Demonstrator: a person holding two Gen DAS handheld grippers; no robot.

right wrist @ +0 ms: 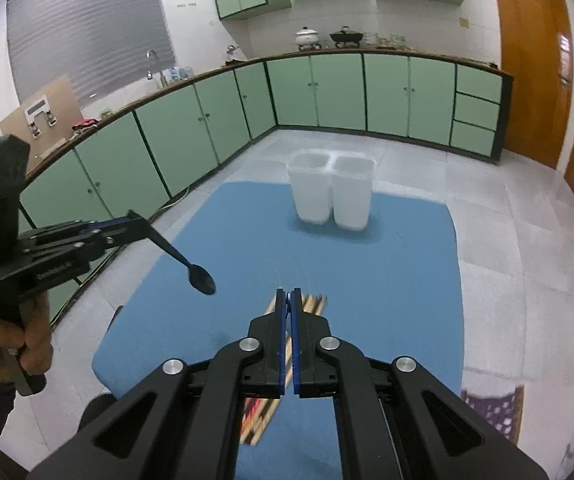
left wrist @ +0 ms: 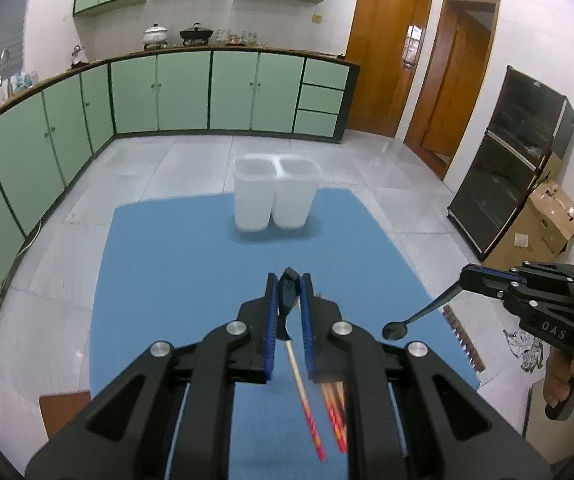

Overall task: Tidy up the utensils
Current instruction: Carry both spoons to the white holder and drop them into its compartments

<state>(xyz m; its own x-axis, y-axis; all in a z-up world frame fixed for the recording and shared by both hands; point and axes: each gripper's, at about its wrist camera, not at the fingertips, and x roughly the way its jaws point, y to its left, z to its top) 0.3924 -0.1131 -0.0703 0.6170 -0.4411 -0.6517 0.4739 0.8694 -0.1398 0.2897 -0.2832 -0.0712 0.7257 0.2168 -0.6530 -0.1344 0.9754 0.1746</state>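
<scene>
My left gripper (left wrist: 289, 285) is shut on a black spoon (left wrist: 287, 300), which hangs between the blue pads with its bowl toward the camera. The right wrist view shows the same spoon (right wrist: 202, 279) sticking out of the left gripper (right wrist: 145, 229) above the mat's left edge. My right gripper (right wrist: 290, 299) is shut on a second black spoon (left wrist: 397, 329), seen from the left wrist hanging down from the right gripper (left wrist: 465, 278). Several red-tipped chopsticks (left wrist: 307, 404) (right wrist: 314, 304) lie on the blue mat (left wrist: 187, 280) (right wrist: 387, 280) below both grippers. A white twin-compartment holder (left wrist: 275, 196) (right wrist: 331, 192) stands upright at the mat's far end.
Green cabinets (left wrist: 183, 92) run along the back and left walls. A black shelf unit (left wrist: 507, 160) and a cardboard box (left wrist: 543, 224) stand at the right, beside wooden doors (left wrist: 383, 52). The mat lies on a pale tiled floor (left wrist: 387, 184). A person's hand (right wrist: 11, 344) grips the left handle.
</scene>
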